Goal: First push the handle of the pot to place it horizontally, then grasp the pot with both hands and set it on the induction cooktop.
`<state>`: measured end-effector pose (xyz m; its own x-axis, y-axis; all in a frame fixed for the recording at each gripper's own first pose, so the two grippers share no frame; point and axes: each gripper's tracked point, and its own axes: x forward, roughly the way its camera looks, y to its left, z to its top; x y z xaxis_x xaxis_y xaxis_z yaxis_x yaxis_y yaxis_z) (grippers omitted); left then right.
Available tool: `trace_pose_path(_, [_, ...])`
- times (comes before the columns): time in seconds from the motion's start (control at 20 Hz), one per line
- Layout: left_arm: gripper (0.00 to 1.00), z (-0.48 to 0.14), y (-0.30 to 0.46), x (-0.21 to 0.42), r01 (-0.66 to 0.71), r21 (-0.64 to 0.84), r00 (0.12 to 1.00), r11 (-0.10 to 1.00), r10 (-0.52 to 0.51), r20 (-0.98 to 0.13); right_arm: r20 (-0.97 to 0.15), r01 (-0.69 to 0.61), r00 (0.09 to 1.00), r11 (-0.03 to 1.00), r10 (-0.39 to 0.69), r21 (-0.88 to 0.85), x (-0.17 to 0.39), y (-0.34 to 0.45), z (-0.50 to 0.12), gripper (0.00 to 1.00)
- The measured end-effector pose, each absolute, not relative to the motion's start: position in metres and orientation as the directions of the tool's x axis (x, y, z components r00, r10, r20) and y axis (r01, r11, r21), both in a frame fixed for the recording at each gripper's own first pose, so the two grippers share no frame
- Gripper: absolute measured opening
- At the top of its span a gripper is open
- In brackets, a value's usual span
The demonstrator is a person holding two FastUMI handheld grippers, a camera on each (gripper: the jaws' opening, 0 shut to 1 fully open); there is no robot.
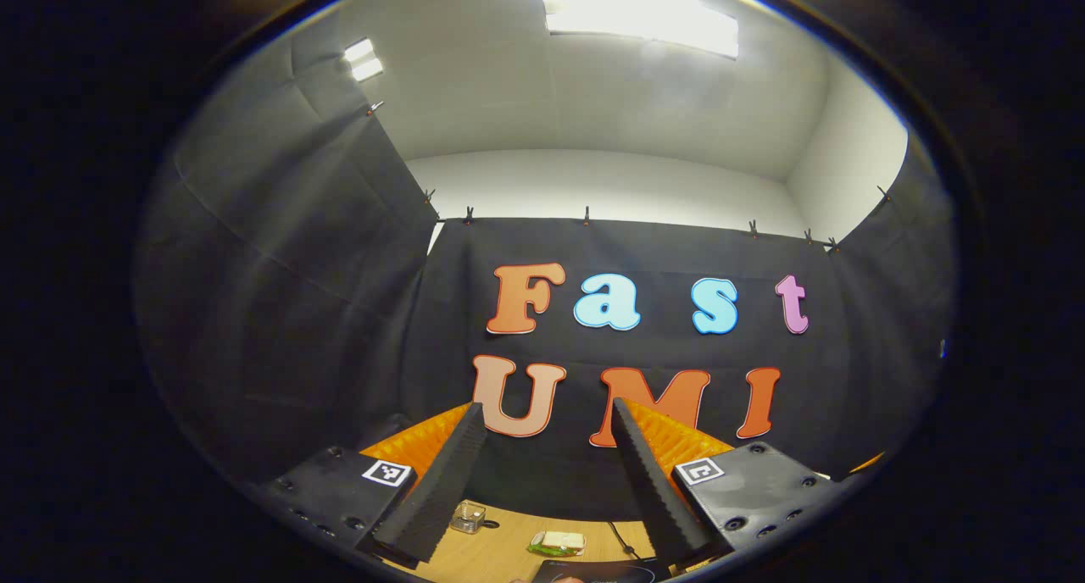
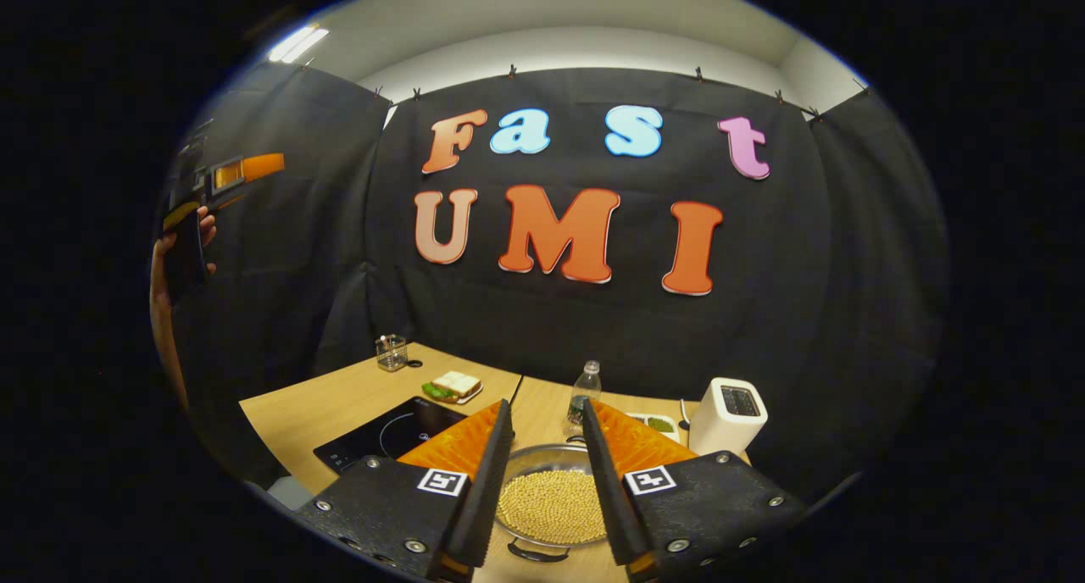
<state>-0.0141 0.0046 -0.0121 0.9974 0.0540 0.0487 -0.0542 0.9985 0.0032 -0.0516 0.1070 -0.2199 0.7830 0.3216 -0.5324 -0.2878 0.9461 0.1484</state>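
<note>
The pot (image 2: 551,505) is a shallow metal bowl full of small yellow beans, standing on the wooden table (image 2: 297,413) in the right gripper view. A dark handle (image 2: 531,554) shows at its near rim. My right gripper (image 2: 545,405) hovers over it, open, with nothing between its fingers. The black induction cooktop (image 2: 386,435) lies flat to the pot's left, and its edge (image 1: 593,573) appears low in the left gripper view. My left gripper (image 1: 547,407) is open and empty, raised high and aimed at the booth wall. A hand (image 2: 182,244) holds it at the far left (image 2: 242,172).
Behind the cooktop lie a sandwich on a plate (image 2: 455,386) and a small glass jar (image 2: 391,352). A water bottle (image 2: 583,394), a small dish of greens (image 2: 654,424) and a white toaster (image 2: 727,413) stand behind the pot. The sandwich (image 1: 558,542) and jar (image 1: 468,517) lie below the left gripper.
</note>
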Motion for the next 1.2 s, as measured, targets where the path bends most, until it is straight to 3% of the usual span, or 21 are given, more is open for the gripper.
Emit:
trace_pose_path(0.15, [0.97,-0.013,0.003,-0.016,-0.053,0.012,0.998,0.999,0.053,0.047,-0.587,-0.306,0.728,0.934,0.354,0.184,-0.064,0.121,-0.243,0.33])
trace_pose_path(0.55, [0.96,-0.017,0.001,-0.018,-0.046,0.013,0.998,0.999,0.045,0.049,-0.741,-0.330,0.524,0.902,0.421,0.279,-0.110,0.151,-0.306,0.03])
trace_pose_path(0.75, [0.97,-0.021,-0.004,-0.017,-0.029,0.023,0.999,0.999,0.028,0.038,-0.801,-0.297,0.372,0.877,0.470,0.377,-0.142,0.168,-0.336,0.02])
trace_pose_path(1.2, [0.97,-0.031,-0.001,-0.017,-0.029,0.049,0.999,0.998,0.028,0.017,-0.861,-0.251,0.194,0.872,0.471,0.421,-0.173,0.184,-0.401,0.00])
